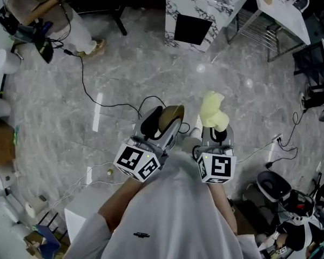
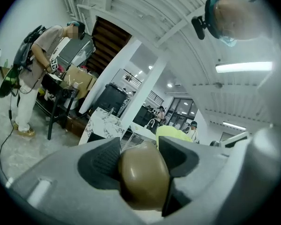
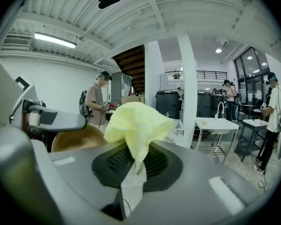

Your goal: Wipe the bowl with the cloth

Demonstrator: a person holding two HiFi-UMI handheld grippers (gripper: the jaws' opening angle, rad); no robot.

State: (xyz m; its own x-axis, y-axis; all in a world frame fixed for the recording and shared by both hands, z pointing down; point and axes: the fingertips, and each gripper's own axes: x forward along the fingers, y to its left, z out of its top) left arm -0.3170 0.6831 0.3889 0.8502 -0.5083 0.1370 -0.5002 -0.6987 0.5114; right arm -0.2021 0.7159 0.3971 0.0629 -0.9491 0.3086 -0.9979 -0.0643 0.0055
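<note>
The brown bowl (image 2: 143,182) is held up in the air, on edge, clamped between the two dark pads of the left gripper (image 1: 163,125), whose jaws press on it from either side. Just beside it, to its right, the pale yellow cloth (image 3: 136,125) stands bunched above the right gripper (image 1: 215,130); a fold of it is pinched where those jaws have come together, and the rest puffs out loose over the tips. Bowl and cloth are close to each other (whether they touch cannot be told from any view). In the right gripper view the rim of the bowl shows at the left behind the cloth, and in the left gripper view a bit of yellow shows past the bowl. Both grippers are held near the chest of the person in a white shirt (image 1: 173,215), with the marker cubes (image 1: 137,162) facing up toward the head camera. Far below lies a grey marble-look floor (image 1: 124,74) with a thin black cable (image 1: 86,90) trailing over it. Ahead stands a white marble-patterned cabinet (image 1: 197,9) with a dark opening, and beside it a white table (image 1: 275,7) on a metal frame. Another person (image 2: 37,69) stands at a dark desk off to the left.
</note>
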